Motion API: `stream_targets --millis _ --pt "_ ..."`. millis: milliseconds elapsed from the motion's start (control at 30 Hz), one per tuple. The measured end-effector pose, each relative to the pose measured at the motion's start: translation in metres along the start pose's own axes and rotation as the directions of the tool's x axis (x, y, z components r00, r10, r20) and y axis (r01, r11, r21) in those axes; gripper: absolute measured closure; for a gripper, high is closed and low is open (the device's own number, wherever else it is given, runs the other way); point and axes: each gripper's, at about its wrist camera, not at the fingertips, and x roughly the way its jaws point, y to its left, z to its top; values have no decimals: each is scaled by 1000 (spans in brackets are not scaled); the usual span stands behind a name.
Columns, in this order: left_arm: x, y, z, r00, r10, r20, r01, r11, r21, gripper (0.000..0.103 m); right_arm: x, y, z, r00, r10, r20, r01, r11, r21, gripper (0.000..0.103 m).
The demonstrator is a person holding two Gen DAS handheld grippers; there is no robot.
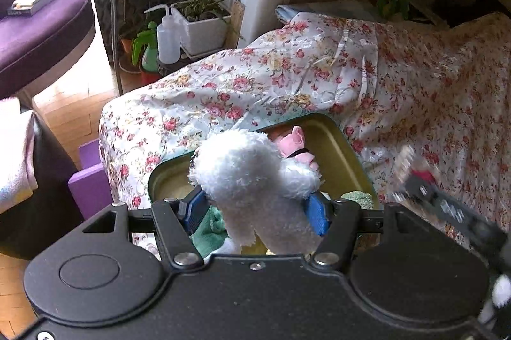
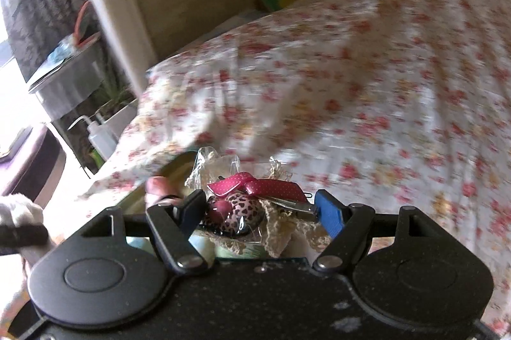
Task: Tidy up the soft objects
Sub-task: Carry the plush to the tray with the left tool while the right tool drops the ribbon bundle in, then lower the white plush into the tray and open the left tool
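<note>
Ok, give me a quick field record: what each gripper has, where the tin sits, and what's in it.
left gripper: jaws shut on white plush toy, over the tin
right gripper: jaws around a wrapped bow packet; contact unclear
tin: olive, open, on the floral bedspread
tin contents: pink plush, green cloth
</note>
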Motion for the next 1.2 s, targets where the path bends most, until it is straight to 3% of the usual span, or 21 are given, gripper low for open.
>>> stream_targets --millis 200,267,433,633,933,1200 --pt "-1 6 0 1000 -3 -4 3 1000 -5 44 18 40 24 1000 15 -15 -16 999 -39 28" --pt "0 7 0 1000 -2 -7 2 1000 -5 44 20 45 29 1000 20 -11 -20 999 -32 21" --pt "3 8 -1 1000 -11 -27 11 1000 -4 44 9 42 28 1000 19 11 -19 999 -39 21" --pt "8 4 -3 999 -12 -49 13 1000 5 43 -12 10 0 999 -33 26 35 998 -57 21" --pt "28 -10 -7 995 15 -101 -13 1000 13 42 -35 -61 -49 990 -143 17 142 989 36 20" --pt "38 -19 -6 994 65 -93 -65 998 9 34 -47 -86 -50 993 -112 39 107 989 105 20"
